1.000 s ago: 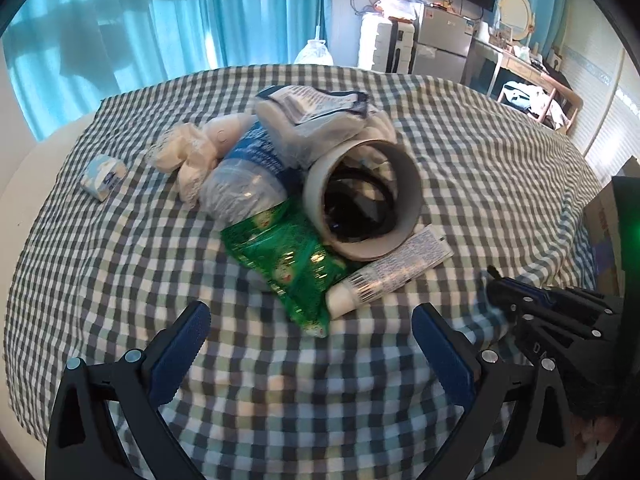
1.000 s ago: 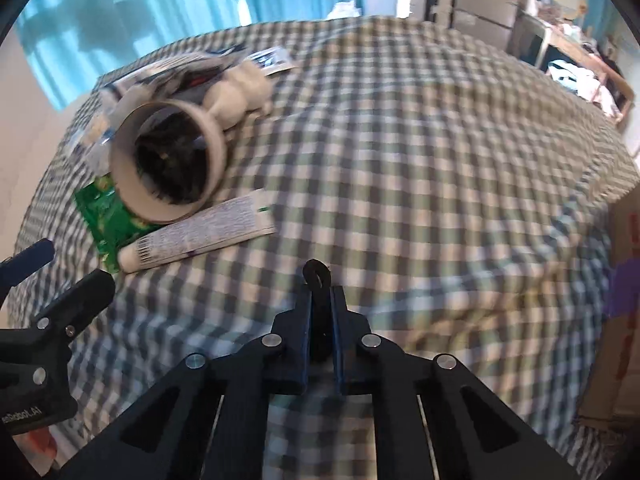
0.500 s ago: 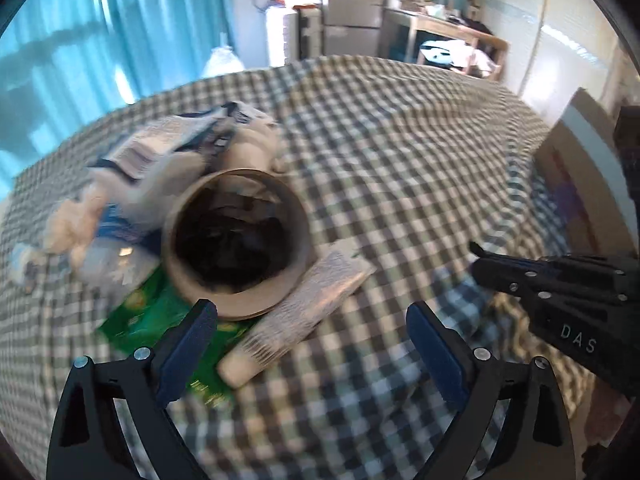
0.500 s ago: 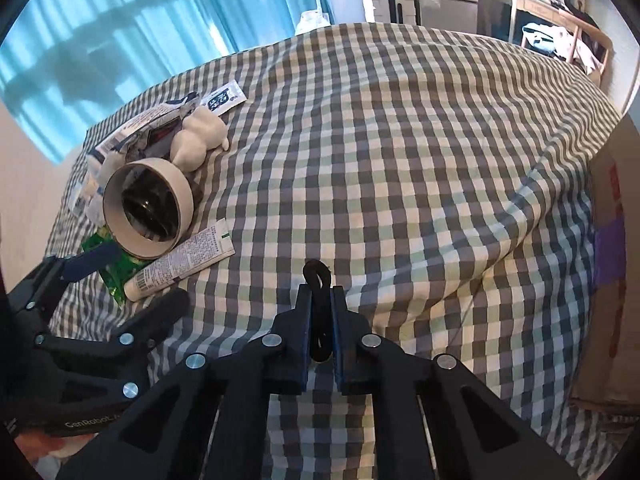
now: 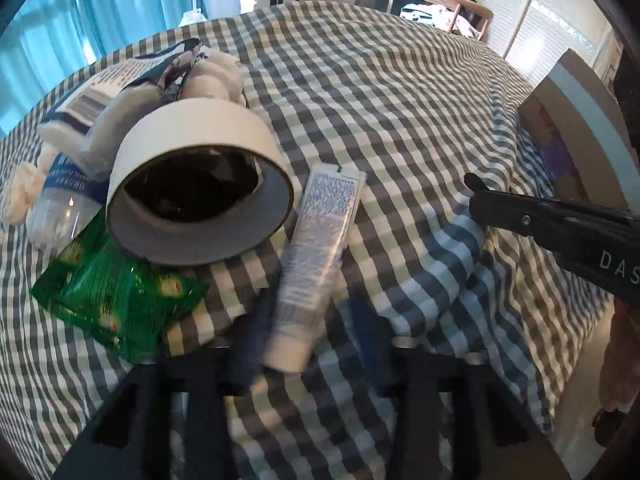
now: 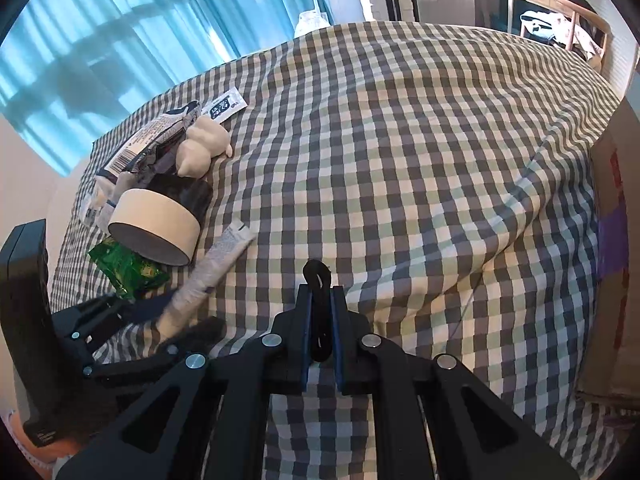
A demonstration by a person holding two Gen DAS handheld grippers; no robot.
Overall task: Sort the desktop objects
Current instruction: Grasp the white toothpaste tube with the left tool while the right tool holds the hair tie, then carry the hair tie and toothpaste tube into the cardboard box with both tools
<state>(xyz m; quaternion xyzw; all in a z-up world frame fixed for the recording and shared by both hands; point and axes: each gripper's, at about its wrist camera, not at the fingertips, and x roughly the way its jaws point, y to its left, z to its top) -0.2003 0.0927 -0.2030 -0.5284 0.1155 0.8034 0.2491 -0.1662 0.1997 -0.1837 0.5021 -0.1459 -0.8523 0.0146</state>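
Observation:
A white tube (image 5: 320,232) lies on the checked cloth beside a wide white tape roll (image 5: 200,200), its cap end nearest me. My left gripper (image 5: 308,320) straddles that cap end. Its jaws are closing, blurred, and a strip of cloth still shows between the tube and the right finger. From the right wrist view the left gripper (image 6: 180,316) sits low at the left around the tube (image 6: 224,252). My right gripper (image 6: 318,288) is shut on a thin black band (image 6: 316,276) whose loop pokes out past the tips. It hovers over bare cloth, right of the pile.
Piled behind the roll are a green snack packet (image 5: 116,304), a clear water bottle (image 5: 60,208), a white plush toy (image 5: 212,76) and a white-and-blue wrapper (image 5: 120,76). A cardboard box (image 5: 568,120) stands off the table's right edge. Furniture lines the far wall.
My left gripper has swung right and dropped onto the tube's cap end, and its wide-open jaws have narrowed around it. The right gripper shifted slightly, still shut on the band.

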